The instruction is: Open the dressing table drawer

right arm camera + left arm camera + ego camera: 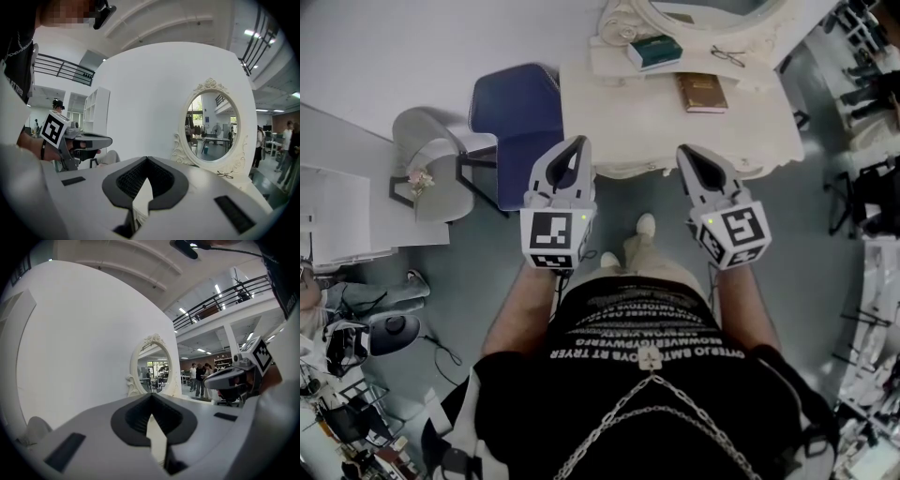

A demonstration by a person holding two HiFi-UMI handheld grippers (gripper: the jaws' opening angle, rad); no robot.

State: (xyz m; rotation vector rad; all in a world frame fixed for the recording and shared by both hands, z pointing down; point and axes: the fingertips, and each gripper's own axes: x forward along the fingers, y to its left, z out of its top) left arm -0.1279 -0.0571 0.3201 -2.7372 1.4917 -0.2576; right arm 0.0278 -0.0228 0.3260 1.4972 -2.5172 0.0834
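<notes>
Cream dressing table (pixel 619 112) against white wall, grey floor (pixel 487 272). Its drawer sits under the near edge, just ahead of the grippers, front not clearly seen. Green book (pixel 654 51), brown book (pixel 701 92) and eyeglasses (pixel 727 56) lie toward the back edge by the oval mirror (pixel 212 126). Blue chair (pixel 520 108) at left. Left gripper (pixel 578 141) and right gripper (pixel 684 150) both closed, empty. Shirt print illegible.

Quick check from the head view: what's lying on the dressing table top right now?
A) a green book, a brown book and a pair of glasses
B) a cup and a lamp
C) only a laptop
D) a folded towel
A: the head view shows a green book, a brown book and glasses lying on the dressing table top.
</notes>
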